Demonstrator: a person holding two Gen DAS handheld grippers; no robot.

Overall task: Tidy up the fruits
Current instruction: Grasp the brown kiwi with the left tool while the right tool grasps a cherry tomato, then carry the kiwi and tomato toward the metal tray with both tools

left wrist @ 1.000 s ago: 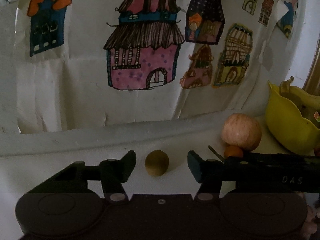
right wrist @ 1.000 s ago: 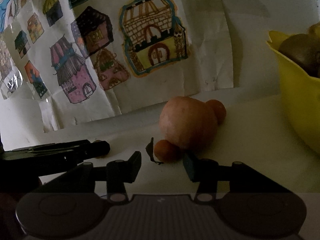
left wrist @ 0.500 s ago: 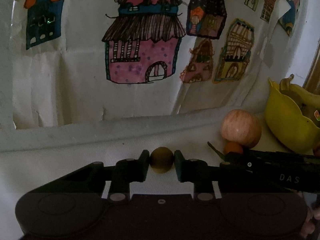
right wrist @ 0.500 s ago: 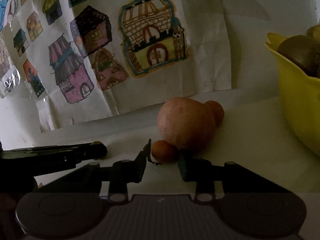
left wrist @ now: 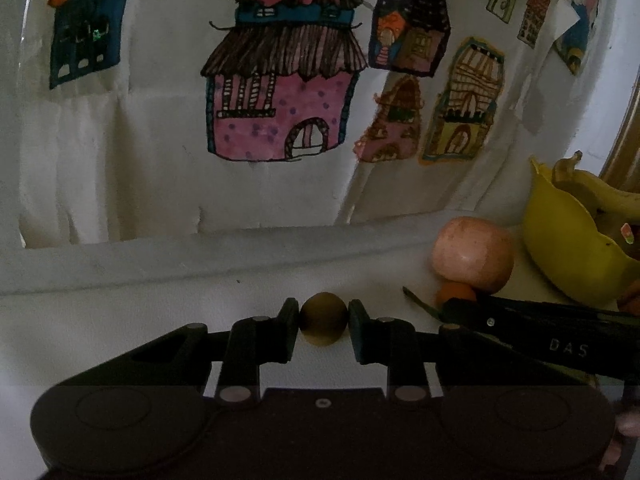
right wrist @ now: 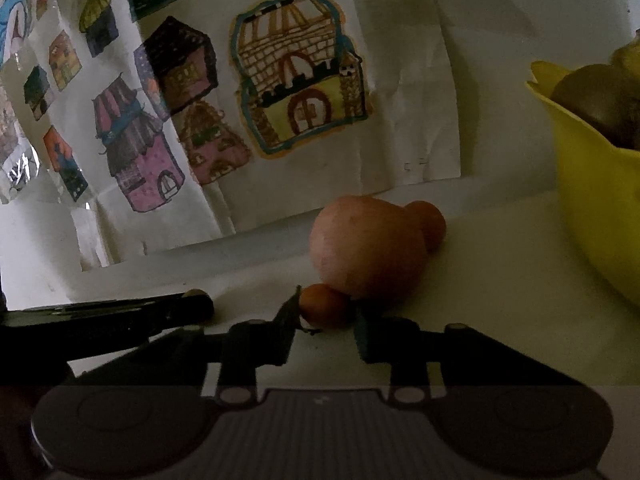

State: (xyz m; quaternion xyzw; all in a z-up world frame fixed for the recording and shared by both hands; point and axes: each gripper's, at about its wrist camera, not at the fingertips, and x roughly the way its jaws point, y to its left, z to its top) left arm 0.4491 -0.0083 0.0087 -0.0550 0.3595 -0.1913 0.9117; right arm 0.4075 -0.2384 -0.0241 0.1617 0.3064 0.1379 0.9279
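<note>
Left gripper (left wrist: 324, 320) grasps the small round olive-brown fruit (left wrist: 323, 316) on the white tabletop (left wrist: 120, 320); right gripper (right wrist: 325, 322), jaws just closing, clamps the small round orange fruit (right wrist: 326, 306) beside the large pinkish apple (right wrist: 368, 248)

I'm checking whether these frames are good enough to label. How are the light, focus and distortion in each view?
Left wrist view: dim, wall drawings brighter than the left claw, which is nearly black; small brown fruit in sharp focus; fisheye bends the ledge. Right wrist view: darker still, small orange fruit and apple shadowed but legible; yellow bowl stretched at the edge.
</note>
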